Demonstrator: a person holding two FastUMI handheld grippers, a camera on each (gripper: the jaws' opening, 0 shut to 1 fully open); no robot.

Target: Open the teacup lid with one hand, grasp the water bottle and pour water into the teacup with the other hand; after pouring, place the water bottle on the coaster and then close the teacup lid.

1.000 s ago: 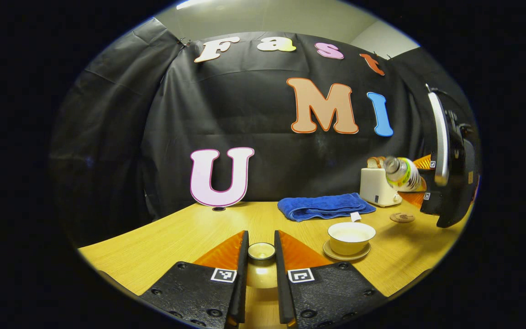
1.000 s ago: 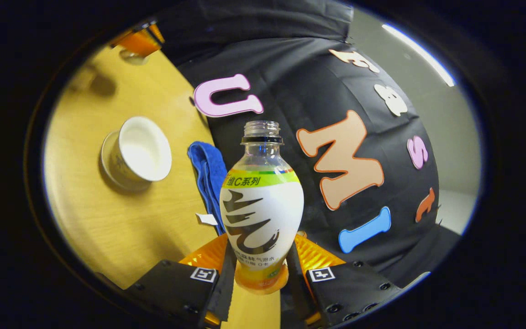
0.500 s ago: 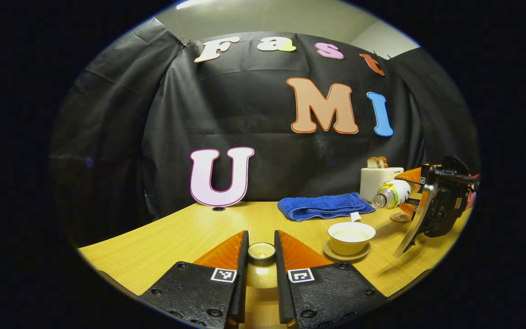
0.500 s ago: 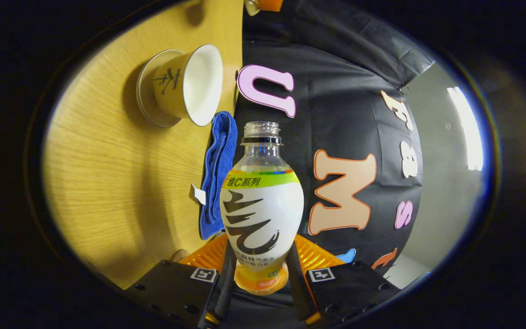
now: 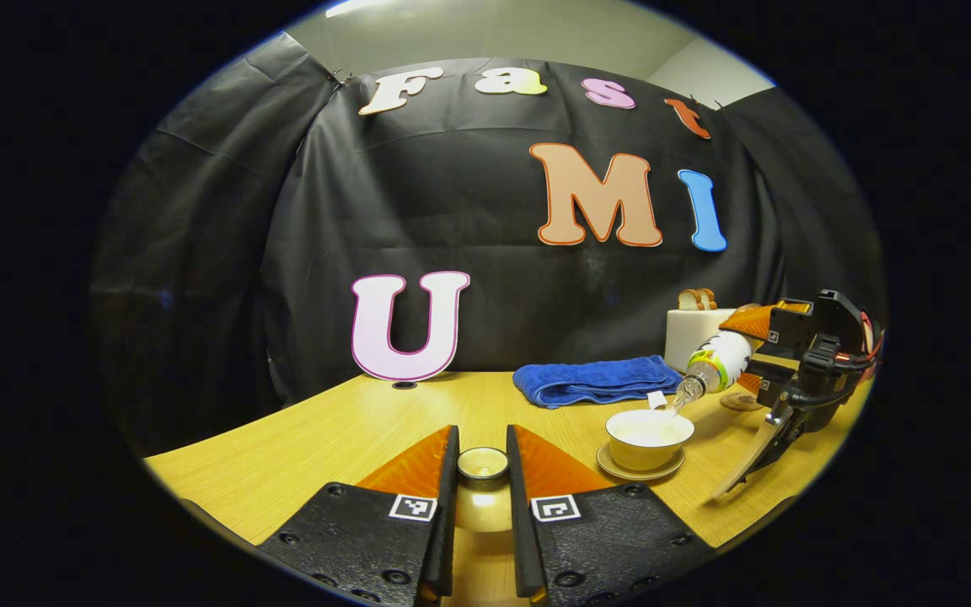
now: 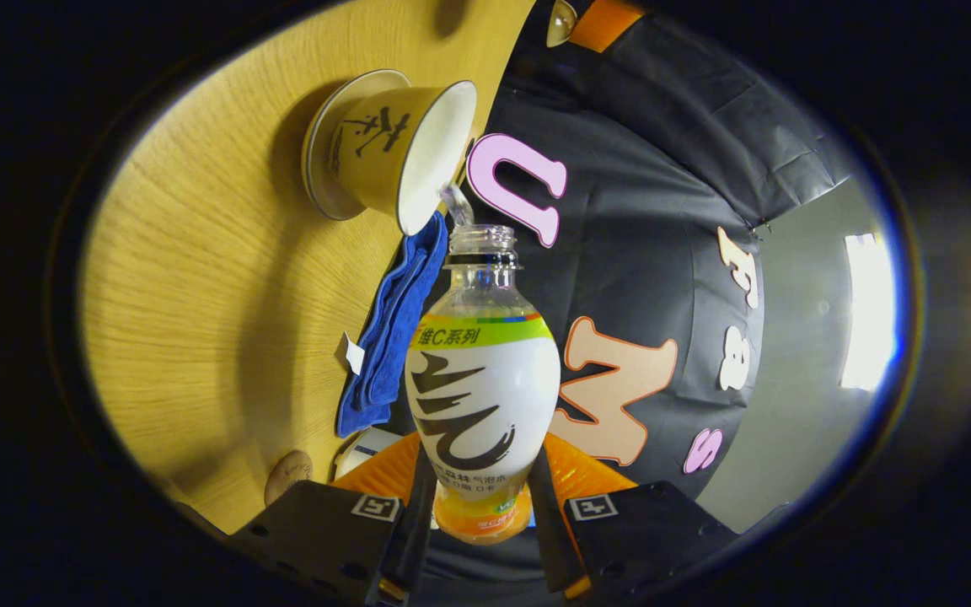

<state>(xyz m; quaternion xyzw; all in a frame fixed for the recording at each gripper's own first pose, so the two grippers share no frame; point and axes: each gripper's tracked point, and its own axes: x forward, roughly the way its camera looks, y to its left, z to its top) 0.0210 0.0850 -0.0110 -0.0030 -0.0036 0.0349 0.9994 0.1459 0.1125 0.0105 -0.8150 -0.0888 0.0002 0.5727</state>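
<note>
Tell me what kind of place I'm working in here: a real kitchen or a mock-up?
Most likely a staged recording booth, not a kitchen: black cloth walls enclose a light wooden table set with household props, namely a white toaster with bread slices, a folded blue towel and a cream ceramic teacup on its saucer.

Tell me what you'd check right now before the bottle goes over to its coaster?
1. Water bottle clamped in the right gripper: ok.
2. Stream lands inside the teacup: ok.
3. Lid held off the cup by the left gripper: ok.
4. Coaster free to take the bottle: ok.
5. Cup full enough to stop pouring: cannot tell.
6. Towel dry: cannot tell.
</note>
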